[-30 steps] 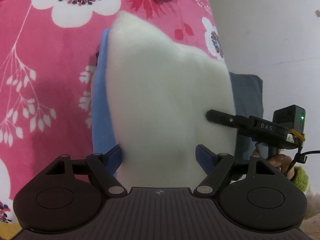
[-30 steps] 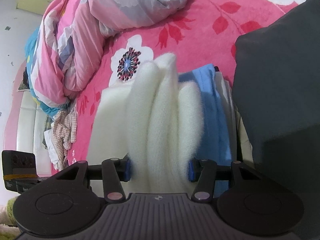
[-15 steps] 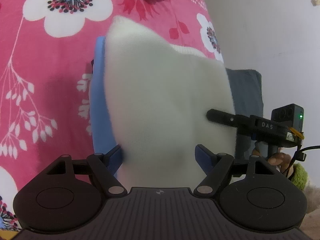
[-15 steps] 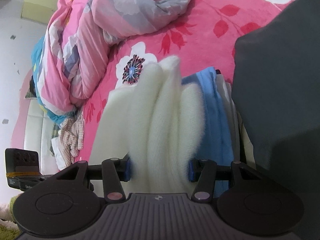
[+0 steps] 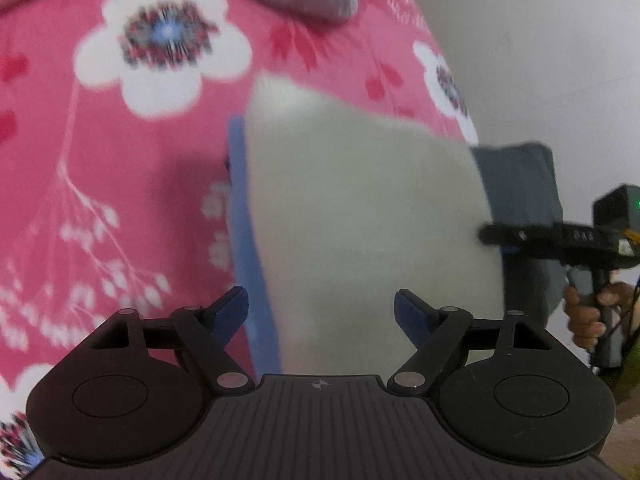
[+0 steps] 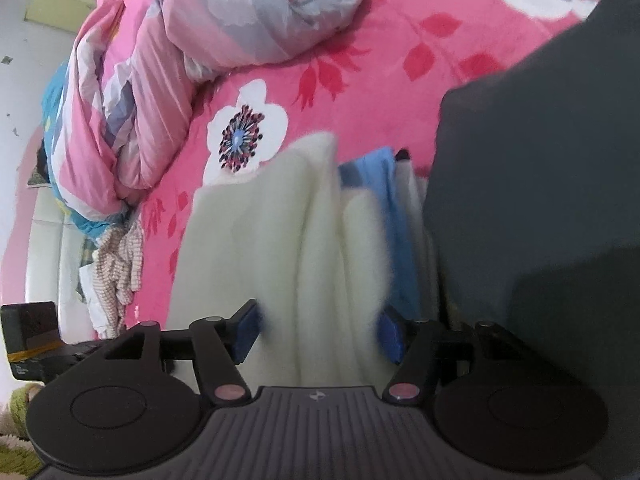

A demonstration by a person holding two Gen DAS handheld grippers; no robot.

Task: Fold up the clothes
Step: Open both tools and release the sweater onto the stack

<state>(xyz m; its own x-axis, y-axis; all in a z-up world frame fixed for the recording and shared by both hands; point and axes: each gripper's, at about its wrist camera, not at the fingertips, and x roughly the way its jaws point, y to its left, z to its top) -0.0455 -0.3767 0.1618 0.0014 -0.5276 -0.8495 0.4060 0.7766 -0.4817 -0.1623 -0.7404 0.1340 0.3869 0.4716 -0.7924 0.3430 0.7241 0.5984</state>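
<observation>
A folded white fluffy garment (image 5: 360,220) lies on a blue garment (image 5: 240,220) on the pink flowered bedspread (image 5: 100,184). My left gripper (image 5: 318,312) stands over its near end with the jaws opening. The white cloth lies between the pads, and the left pad is clear of it. My right gripper (image 6: 318,332) straddles the white garment's (image 6: 280,240) upright folds. Its jaws are opening too, and the pads are drawing off the fluff. The blue garment (image 6: 396,208) shows just right of the folds. In the left wrist view the right gripper's fingertips (image 5: 492,236) sit at the garment's right edge.
A dark grey folded garment (image 6: 540,200) lies close on the right of the stack. A crumpled pink and grey quilt (image 6: 200,40) fills the far side of the bed. A checked cloth (image 6: 120,256) hangs at the bed's left edge. A hand (image 5: 588,320) holds the right gripper's handle.
Both pairs of jaws have spread wider around the white garment, the right one more. The left view has tilted up and rolled, showing more of the bedspread beyond.
</observation>
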